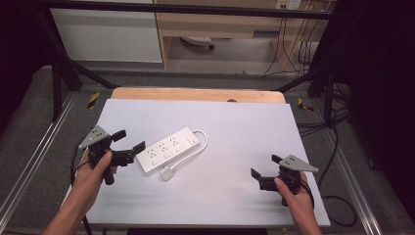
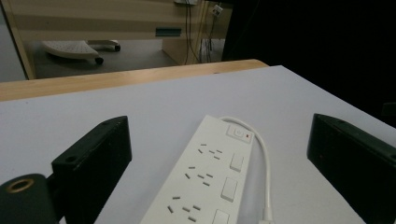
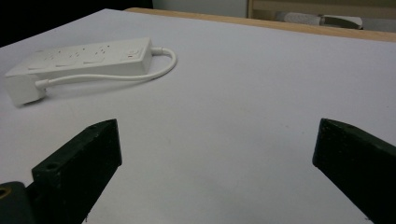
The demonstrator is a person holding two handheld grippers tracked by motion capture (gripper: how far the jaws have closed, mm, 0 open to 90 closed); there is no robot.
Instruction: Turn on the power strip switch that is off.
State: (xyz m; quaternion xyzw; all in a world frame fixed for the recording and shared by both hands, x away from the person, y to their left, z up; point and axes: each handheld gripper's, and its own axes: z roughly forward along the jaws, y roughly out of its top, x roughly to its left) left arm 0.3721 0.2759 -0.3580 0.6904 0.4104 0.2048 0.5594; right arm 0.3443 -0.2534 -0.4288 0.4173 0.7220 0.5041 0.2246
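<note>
A white power strip [image 1: 168,149] with three sockets and switches lies on the white table [image 1: 235,132], left of centre. Its short white cable [image 1: 195,149] loops round to a white plug [image 1: 167,173] beside the strip's near end. My left gripper [image 1: 128,140] stands open just left of the strip, jaws pointing at it; in the left gripper view the power strip [image 2: 205,182] lies between the jaws, ahead of them. My right gripper [image 1: 264,166] is open at the right front of the table, nothing between its jaws. Its view shows the power strip [image 3: 88,57] and plug [image 3: 22,88] far off.
A wooden table edge [image 1: 195,94] shows behind the white sheet. Black frame legs [image 1: 61,68] stand at both back corners. Cables [image 1: 337,147] trail on the floor to the right. A wooden cabinet [image 1: 220,24] and a chair base [image 1: 198,42] stand farther back.
</note>
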